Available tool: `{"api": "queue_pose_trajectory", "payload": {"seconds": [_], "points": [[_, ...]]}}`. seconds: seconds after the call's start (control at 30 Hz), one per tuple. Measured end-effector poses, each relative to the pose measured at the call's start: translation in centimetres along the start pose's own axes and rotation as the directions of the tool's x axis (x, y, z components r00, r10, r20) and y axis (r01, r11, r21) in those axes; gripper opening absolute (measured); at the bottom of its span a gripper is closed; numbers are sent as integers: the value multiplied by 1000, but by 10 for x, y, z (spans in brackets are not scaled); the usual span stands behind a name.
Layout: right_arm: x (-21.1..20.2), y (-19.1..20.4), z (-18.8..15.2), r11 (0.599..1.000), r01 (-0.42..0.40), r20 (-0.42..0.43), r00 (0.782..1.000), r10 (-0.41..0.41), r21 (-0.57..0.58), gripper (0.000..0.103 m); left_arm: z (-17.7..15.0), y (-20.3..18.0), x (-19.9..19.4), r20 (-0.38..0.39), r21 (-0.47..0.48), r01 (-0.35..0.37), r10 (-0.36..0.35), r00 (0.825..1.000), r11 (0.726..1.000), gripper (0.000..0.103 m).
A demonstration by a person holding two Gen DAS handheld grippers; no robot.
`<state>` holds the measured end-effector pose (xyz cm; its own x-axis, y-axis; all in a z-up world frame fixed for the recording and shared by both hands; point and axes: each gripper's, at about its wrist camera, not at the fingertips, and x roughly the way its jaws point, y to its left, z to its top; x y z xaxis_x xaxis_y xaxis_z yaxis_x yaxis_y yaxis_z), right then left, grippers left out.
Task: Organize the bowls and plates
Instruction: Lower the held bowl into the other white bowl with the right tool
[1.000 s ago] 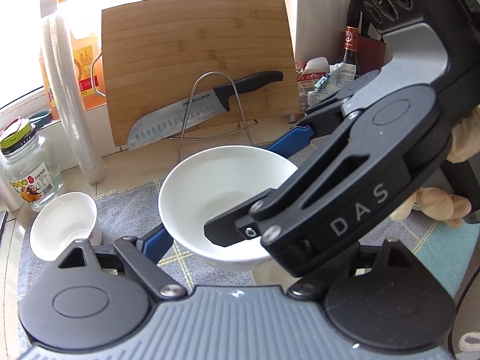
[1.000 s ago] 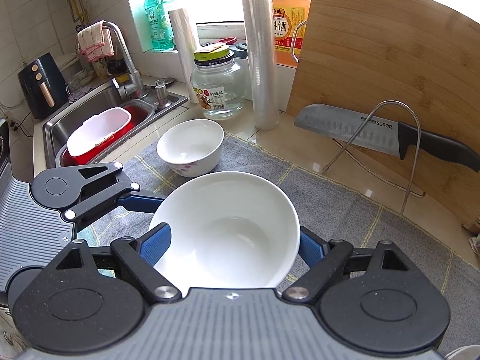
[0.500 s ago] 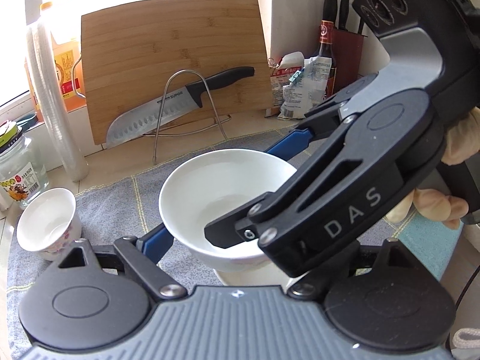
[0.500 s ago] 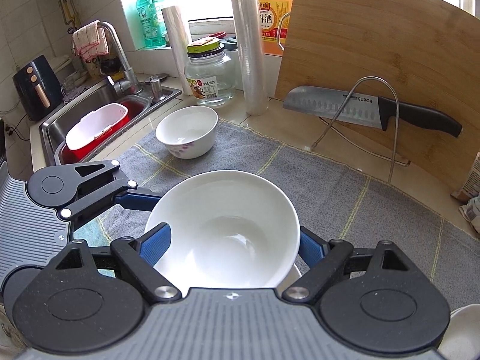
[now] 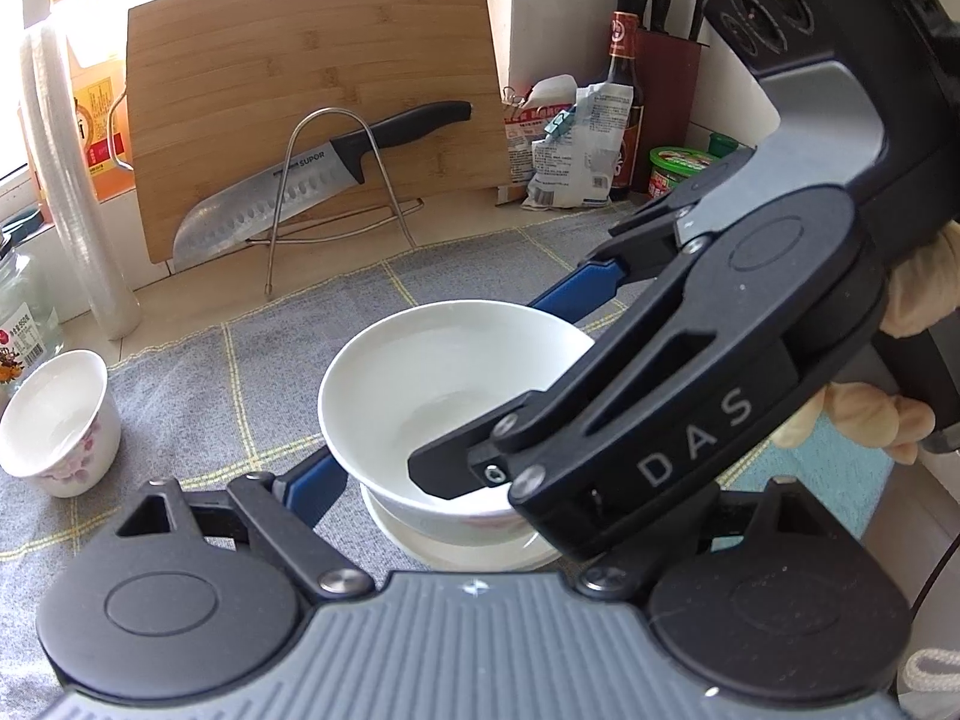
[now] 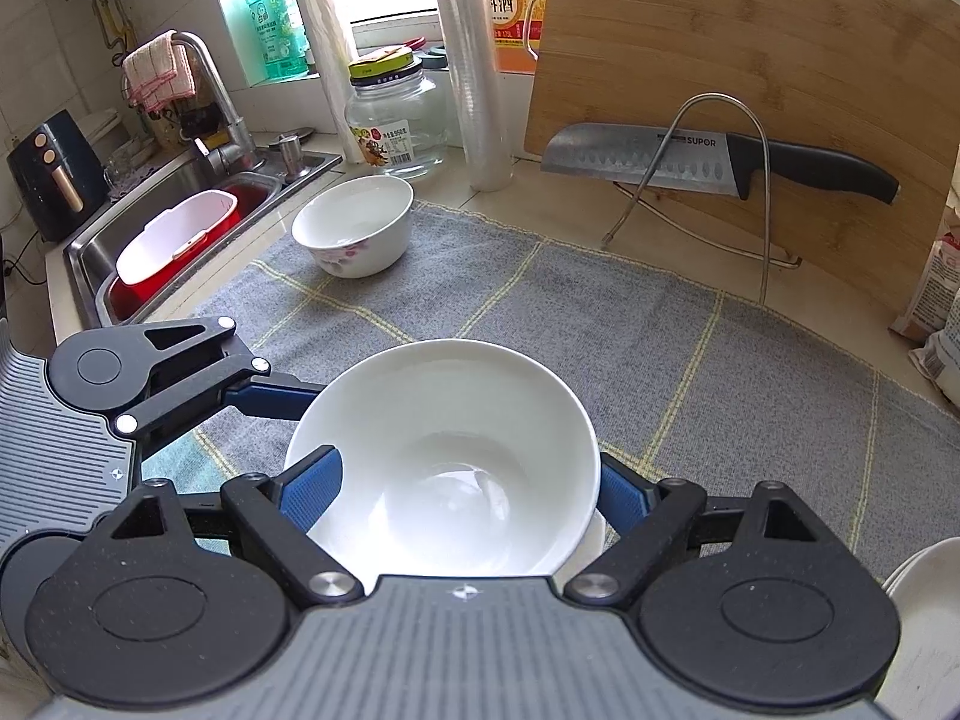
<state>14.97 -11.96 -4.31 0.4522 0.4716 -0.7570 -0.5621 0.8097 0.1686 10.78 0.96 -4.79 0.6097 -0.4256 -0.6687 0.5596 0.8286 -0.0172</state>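
A large white bowl (image 6: 444, 450) hangs just above the grey mat, gripped by both tools. My right gripper (image 6: 465, 480) is shut on it, blue pads pressed to its left and right sides. My left gripper (image 5: 456, 420) also grips it: one blue finger (image 5: 318, 480) lies against the wall, the other is hidden behind the right gripper (image 5: 504, 378), which crosses from the right. Right under the bowl a white dish (image 5: 456, 546) shows; whether they touch I cannot tell. A small floral bowl (image 6: 354, 222) stands at the mat's far left (image 5: 57, 420).
A cutting board (image 6: 750, 78) leans at the back with a knife (image 6: 690, 162) on a wire stand. Jar (image 6: 396, 120), film rolls and sink (image 6: 180, 222) lie to the left. Packets and bottles (image 5: 576, 138) stand at the right. White plates (image 6: 924, 576) sit at the near right.
Both grippers have carried the large bowl to the right across the mat and slightly down. The small bowl and cutting board have slid left in view. A white dish now shows beneath the bowl.
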Motion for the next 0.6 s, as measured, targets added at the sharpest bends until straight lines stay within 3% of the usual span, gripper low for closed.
{"api": "queue_pose_trajectory", "payload": {"seconds": [0.6], "points": [[13,-5,-11,1000,-1,-21,1000,1,27,92,-6,-1,14,-31,8,5,-5,1000,1000,90]]}}
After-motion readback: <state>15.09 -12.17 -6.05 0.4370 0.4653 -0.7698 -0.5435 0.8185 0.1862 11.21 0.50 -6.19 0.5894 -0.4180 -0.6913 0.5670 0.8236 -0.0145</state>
